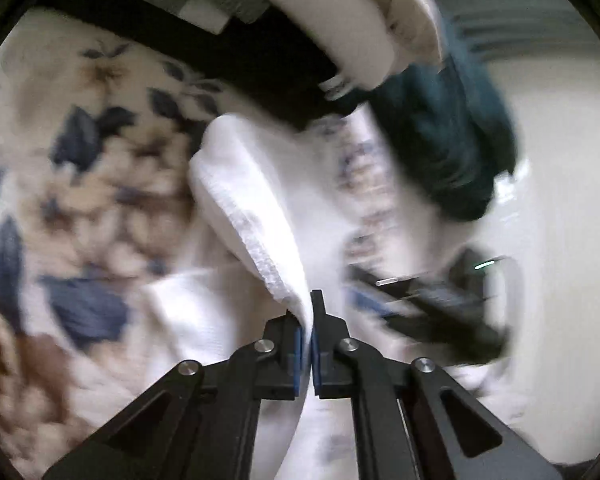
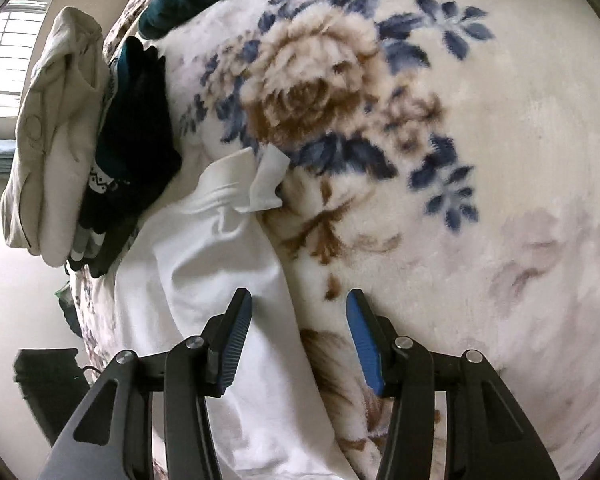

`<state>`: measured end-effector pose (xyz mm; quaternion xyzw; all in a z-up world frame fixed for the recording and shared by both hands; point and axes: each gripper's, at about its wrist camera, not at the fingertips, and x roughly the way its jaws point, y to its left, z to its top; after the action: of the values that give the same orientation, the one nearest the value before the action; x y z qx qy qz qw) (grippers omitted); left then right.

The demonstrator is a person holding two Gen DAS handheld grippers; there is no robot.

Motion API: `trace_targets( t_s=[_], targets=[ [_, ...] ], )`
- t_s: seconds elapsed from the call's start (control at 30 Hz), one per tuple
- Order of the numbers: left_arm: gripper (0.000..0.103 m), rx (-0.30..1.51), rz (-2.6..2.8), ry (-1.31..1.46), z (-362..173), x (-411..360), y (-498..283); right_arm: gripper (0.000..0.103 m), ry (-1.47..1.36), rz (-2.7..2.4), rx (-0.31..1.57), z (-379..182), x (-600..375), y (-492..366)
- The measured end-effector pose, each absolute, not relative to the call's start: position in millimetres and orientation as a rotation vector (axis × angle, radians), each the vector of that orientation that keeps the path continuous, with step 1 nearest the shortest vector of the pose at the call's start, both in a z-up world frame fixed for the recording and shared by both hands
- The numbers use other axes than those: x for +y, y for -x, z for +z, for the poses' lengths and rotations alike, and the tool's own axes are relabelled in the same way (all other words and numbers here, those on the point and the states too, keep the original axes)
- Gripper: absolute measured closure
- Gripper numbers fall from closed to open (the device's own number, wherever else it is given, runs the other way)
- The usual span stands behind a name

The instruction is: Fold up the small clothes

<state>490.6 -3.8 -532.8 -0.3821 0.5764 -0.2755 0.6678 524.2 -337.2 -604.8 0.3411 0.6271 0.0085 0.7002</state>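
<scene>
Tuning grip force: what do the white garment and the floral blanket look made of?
White garment: thin matte knit, probably cotton; ribbed edge shows, soft creases. Floral blanket: plush fleece, likely synthetic; fuzzy nap blurs the print.

Two wrist-mounted fisheye cameras look forward along their fingers, close over a floral blanket (image 2: pixel 500 160), the left one angled shallowly, the right one steeply downward, both taking in the white garment (image 1: pixel 244 208) and the folded stack (image 2: pixel 60 140) at the blanket's edge.

Black left gripper (image 1: pixel 312 336) and right gripper (image 2: pixel 296 340), blue seemingly ribbed pads, silver screws
</scene>
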Motion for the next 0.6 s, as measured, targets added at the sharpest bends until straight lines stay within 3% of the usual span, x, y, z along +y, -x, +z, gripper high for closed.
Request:
trace_targets(
  t_s=[0.2,0.27,0.3,0.4,0.5,0.6],
  targets=[
    [0.098,1.444,-0.448,0.978,-584.8,40.7,-501.9,0.051,-0.790,0.030,1.364,-594.5,-342.4,-537.2],
    [0.091,1.407,-0.432,0.978,-574.5,51.8,-505.5,0.051,-0.802,0.051,1.357,-591.5,-342.6,-542.9],
    [0.081,1.384,-0.423,0.956,-567.5,55.6,-508.2,0.051,-0.798,0.064,1.356,-590.4,-341.3,-546.8],
    [0.034,1.319,-0.434,0.924,-552.3,59.5,-527.2,0.047,-0.804,0.110,1.368,-597.2,-335.7,-560.9],
    [0.034,1.343,-0.487,0.857,-560.0,39.1,-555.7,0.029,-0.839,0.174,1.391,-615.1,-330.2,-575.4],
    [0.034,1.407,-0.551,0.720,-574.4,7.1,-577.9,0.029,-0.922,0.223,1.427,-635.8,-329.1,-587.0]
  ],
)
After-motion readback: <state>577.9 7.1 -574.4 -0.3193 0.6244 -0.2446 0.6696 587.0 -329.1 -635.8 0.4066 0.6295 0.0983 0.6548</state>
